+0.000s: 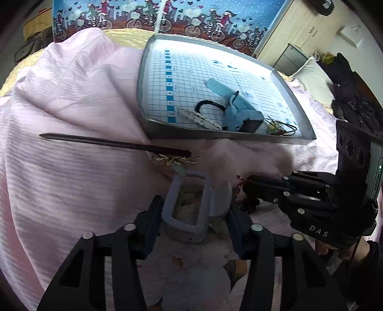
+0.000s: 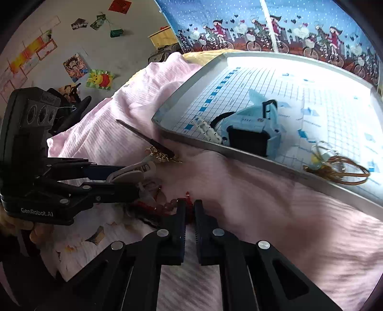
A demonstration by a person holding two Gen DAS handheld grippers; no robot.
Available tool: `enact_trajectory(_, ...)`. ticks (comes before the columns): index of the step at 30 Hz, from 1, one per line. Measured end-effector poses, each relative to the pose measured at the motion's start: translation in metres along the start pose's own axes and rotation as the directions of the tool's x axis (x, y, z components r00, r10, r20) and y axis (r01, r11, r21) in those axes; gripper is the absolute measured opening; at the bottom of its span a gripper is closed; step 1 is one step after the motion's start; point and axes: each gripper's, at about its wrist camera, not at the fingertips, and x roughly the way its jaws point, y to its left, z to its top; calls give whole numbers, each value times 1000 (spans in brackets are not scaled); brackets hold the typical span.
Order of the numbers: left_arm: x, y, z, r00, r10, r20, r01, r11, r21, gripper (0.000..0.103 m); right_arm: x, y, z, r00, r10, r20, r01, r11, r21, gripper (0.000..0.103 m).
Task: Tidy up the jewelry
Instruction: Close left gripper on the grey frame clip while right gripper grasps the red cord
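My left gripper (image 1: 194, 213) is shut on a grey-lilac watch (image 1: 184, 210), its fingers pressed against both sides of the case; in the right wrist view the left gripper (image 2: 141, 181) grips the watch (image 2: 134, 173) from the left. My right gripper (image 2: 189, 205) is shut on a red bead bracelet (image 2: 165, 207) lying on the bedding, and in the left wrist view the right gripper (image 1: 246, 189) shows red beads (image 1: 239, 179) at its tip. A dark hair stick (image 1: 115, 143) with a gold ornament (image 1: 177, 159) lies on the pink quilt (image 1: 71, 119).
A grey tray (image 1: 215, 135) lined with a grid sheet rests tilted on the quilt. It holds a blue watch (image 1: 239, 112), a white bead bracelet (image 1: 201, 118), a black band (image 1: 208, 104) and a brown cord necklace (image 2: 340, 167). A patterned screen (image 1: 167, 16) stands behind.
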Motion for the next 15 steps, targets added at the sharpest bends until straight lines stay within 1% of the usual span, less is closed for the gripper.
enact_trajectory(4,-3,-6,-3,1000,7,13,-7,1000,25,43,-10,-3,0,999,-25,36,25,1000,-1,6)
enact_trajectory(8,-4,-6,-4,1000,-1,10,1,1000,3,43,-27,-9,4,994,-46,99,45,999,14,6)
enact_trajectory(9,-7,-5,-5,999,-36,11,36,999,-17,43,-30,-9,5,993,-49,110,47,999,17,6)
enact_trajectory(12,-14,-3,-4,995,-98,25,99,994,-54,43,-45,-15,9,985,-58,163,52,998,36,6)
enact_trajectory(15,-21,-5,-2,987,-151,61,155,986,-59,43,-58,-20,12,975,-63,211,53,997,53,6)
